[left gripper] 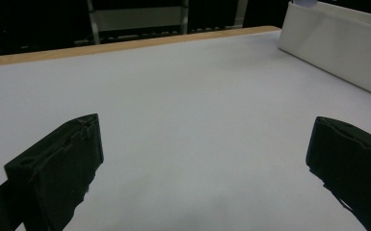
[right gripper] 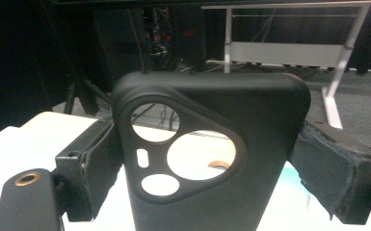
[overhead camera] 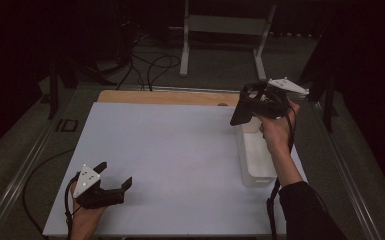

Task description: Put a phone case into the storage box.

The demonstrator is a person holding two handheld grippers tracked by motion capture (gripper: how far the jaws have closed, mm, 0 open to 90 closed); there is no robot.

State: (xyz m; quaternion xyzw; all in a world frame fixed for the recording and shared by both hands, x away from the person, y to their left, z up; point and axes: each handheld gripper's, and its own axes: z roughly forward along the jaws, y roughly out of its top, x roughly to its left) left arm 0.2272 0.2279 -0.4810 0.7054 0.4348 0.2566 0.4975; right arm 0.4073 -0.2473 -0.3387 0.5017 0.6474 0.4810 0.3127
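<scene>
While the left gripper (overhead camera: pixel 114 176) rests low at the lower left of the high view, its jaws stand wide apart with nothing between them, and only the white table (overhead camera: pixel 170 155) lies under them. In the left gripper view, the white bin (left gripper: pixel 337 53) shows at the upper right of the frame, well apart from these jaws.

The right gripper (overhead camera: pixel 252 102) is lifted at the upper right of the high view, above the far end of the white bin (overhead camera: pixel 255 160). It is closed on a black phone case (right gripper: pixel 207 159), which fills the centre of the right gripper view; both jaws press on its side edges. The case stands upright and has a rounded triangular camera cut-out with three round holes and one small slot. No brand, label or writing can be read on the case or the bin.
</scene>
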